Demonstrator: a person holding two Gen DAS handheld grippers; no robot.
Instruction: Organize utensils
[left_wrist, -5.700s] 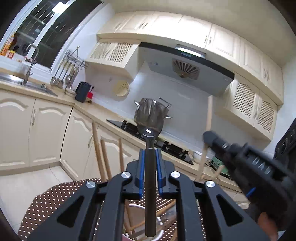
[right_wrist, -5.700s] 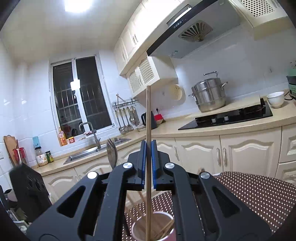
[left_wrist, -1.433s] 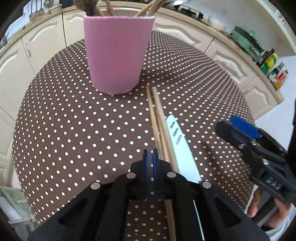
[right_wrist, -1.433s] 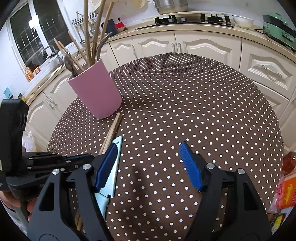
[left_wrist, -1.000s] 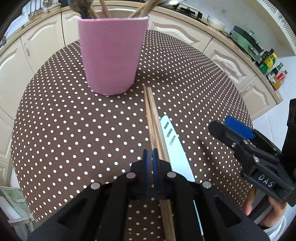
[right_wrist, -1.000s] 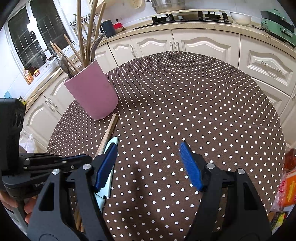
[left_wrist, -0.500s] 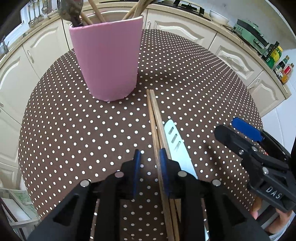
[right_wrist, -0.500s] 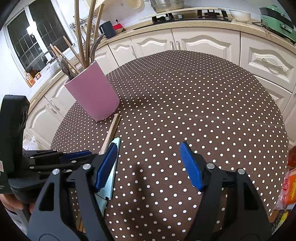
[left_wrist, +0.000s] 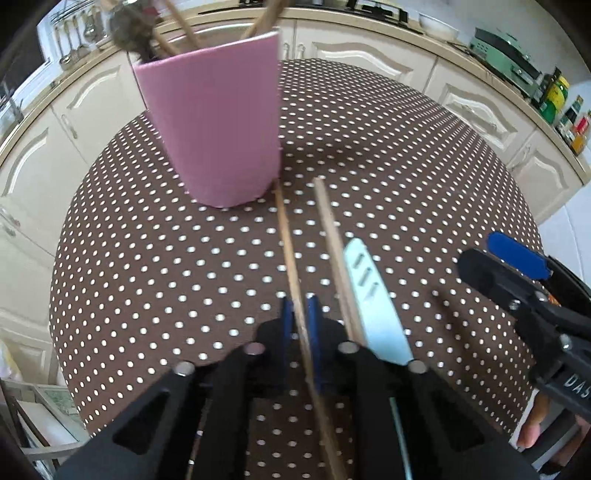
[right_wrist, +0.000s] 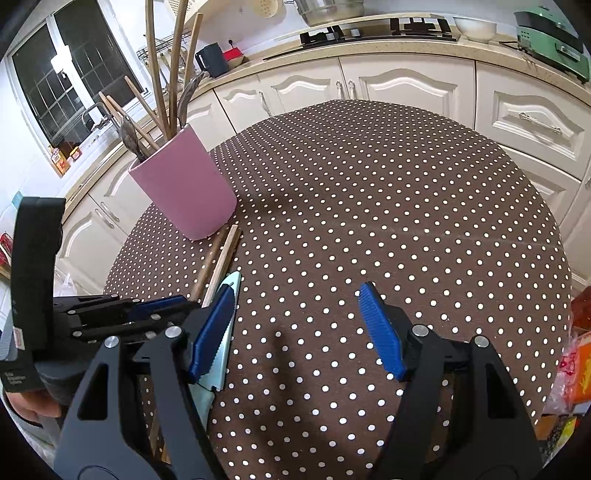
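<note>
Matt pink cup (left_wrist: 214, 122); wooden chopsticks (left_wrist: 332, 236); smooth pale plastic knife (left_wrist: 373, 295); dotted brown tablecloth (right_wrist: 406, 184); ribbed blue pads (right_wrist: 380, 332) w/ black plastic frames.

Only legible text: white letters "DAS" on the black plastic body of the right gripper (left_wrist: 517, 273), at the lower right edge of the left wrist view; the word is cut off by the frame edge. In the right wrist view, a small white label with faint print sits on the black body of the left gripper (right_wrist: 162, 306), lower left of frame – too small to read. Bottle labels on the counter (left_wrist: 561, 99), upper right, are illegible.
</note>
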